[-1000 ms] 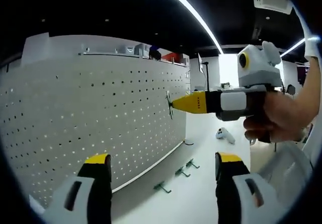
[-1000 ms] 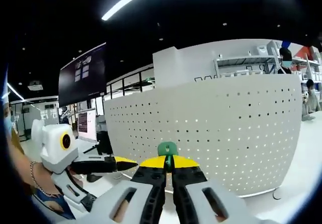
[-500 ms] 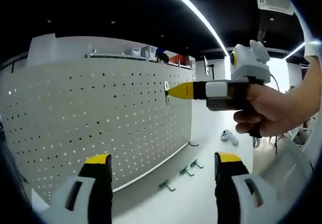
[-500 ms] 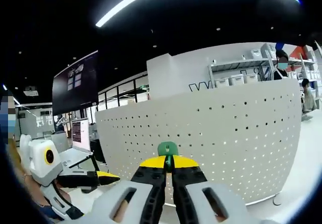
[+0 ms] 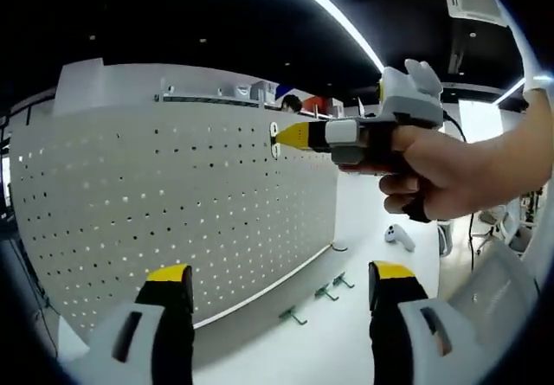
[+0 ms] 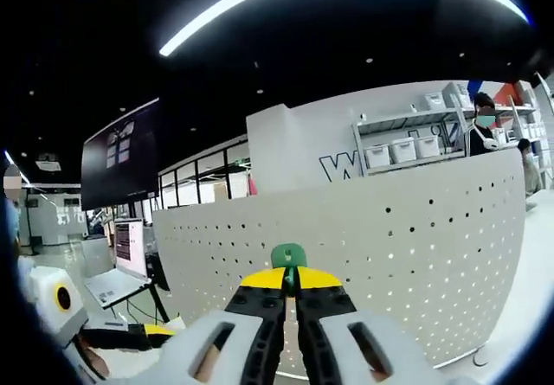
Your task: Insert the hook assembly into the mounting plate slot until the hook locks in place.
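Pegboard (image 5: 173, 212): white perforated mounting plate, upright on the white surface (image 5: 346, 333); serves as the insertion target, with rows of small holes across its face.
Right gripper (image 5: 286, 136): seen from the left gripper view high against the pegboard's upper rows, held in a hand (image 5: 441, 173); jaws clenched on the green hook.
Left gripper (image 5: 273, 303): low in front of the pegboard, jaws spread apart and grasping nothing.
Green hook (image 6: 288, 255): pinched between the yellow tips, its head standing just above them, right at the pegboard face; whether its tabs sit in holes cannot be told.
Spare hooks (image 5: 316, 298): three small green ones lying on the surface near the pegboard's foot.
Step in hand: seating the hook in the upper holes.
Doing it well: square the hook to the plate, line tabs up with one hole pair, press straight in, then down to lock; avoid twisting.
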`<move>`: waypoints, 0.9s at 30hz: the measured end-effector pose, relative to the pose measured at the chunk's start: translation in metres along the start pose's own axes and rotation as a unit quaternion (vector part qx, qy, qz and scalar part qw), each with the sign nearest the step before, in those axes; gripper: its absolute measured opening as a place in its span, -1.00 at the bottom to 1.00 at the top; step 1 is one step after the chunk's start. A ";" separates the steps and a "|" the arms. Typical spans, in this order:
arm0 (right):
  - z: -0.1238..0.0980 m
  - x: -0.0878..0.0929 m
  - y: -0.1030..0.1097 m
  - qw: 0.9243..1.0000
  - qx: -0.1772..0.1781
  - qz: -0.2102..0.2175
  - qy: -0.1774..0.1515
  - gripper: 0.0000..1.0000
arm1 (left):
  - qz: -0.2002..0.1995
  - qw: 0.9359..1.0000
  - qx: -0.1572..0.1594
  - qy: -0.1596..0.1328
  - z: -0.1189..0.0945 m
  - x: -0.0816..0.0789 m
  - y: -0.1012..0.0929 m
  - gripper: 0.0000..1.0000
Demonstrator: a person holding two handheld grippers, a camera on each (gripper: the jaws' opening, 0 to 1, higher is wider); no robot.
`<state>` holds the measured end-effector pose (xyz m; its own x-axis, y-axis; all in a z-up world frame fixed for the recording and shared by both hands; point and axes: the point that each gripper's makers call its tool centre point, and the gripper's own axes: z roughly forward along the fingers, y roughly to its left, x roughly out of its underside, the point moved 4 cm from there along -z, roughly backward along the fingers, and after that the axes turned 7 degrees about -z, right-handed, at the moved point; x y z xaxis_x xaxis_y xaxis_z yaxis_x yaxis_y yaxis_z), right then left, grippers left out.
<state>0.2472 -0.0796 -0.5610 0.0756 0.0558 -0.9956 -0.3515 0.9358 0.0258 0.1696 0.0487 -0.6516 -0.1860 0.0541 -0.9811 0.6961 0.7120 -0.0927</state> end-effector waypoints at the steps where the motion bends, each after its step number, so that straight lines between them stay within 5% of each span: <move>1: 0.003 -0.001 0.000 1.000 0.002 0.000 0.000 -0.99 | 0.001 1.000 -0.001 0.001 -0.001 0.001 0.000 0.71; 27: 0.050 -0.008 -0.010 0.999 0.046 -0.004 -0.020 -0.98 | -0.007 1.000 -0.013 -0.002 -0.020 0.009 0.004 0.70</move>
<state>0.2968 -0.0723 -0.5487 0.1163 0.0594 -0.9914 -0.2637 0.9642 0.0269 0.1571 0.0663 -0.6570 -0.1935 0.0413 -0.9802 0.6748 0.7309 -0.1024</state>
